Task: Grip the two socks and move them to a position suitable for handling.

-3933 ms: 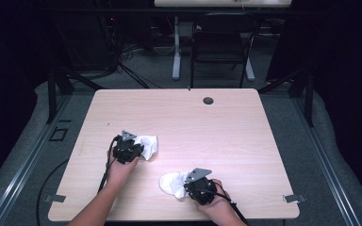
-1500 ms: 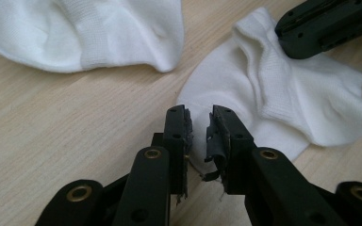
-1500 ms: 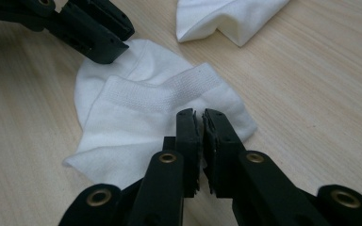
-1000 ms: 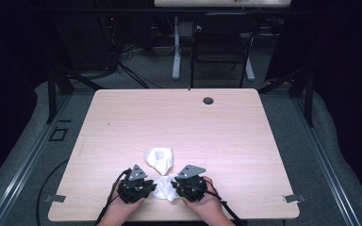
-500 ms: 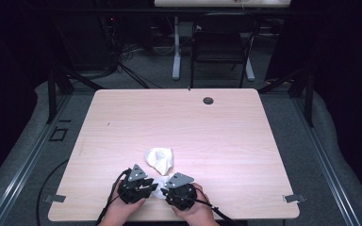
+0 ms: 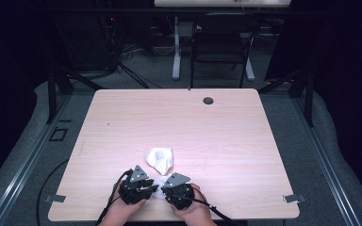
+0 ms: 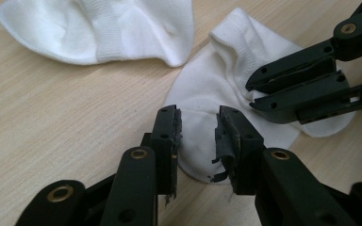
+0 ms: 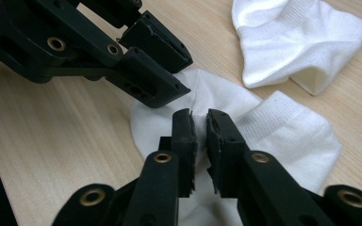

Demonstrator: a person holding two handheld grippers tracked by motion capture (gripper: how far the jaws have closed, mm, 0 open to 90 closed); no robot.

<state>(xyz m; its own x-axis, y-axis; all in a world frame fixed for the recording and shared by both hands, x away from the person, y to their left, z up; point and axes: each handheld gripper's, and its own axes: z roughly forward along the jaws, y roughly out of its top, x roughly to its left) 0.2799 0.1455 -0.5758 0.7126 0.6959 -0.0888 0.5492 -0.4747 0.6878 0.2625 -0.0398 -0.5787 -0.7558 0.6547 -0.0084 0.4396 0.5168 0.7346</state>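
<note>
Right gripper view?
— My right gripper (image 8: 201, 123), jaws just closing, pinches the flat white cotton sock (image 8: 283, 136).

Left gripper view?
— My left gripper (image 7: 198, 125) stands apart, just opening, over its toe, near-table edge; second white sock (image 7: 99, 28) beyond.

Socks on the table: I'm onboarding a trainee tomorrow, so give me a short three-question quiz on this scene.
1. How many white socks lie on the table?
2. True or false: the right gripper pinches a fold of the near sock.
3. The left gripper has its jaws: A) clamped on the far sock, B) apart over the near sock, C) resting on bare wood.

Key: 1. Two. 2. True. 3. B.
</note>
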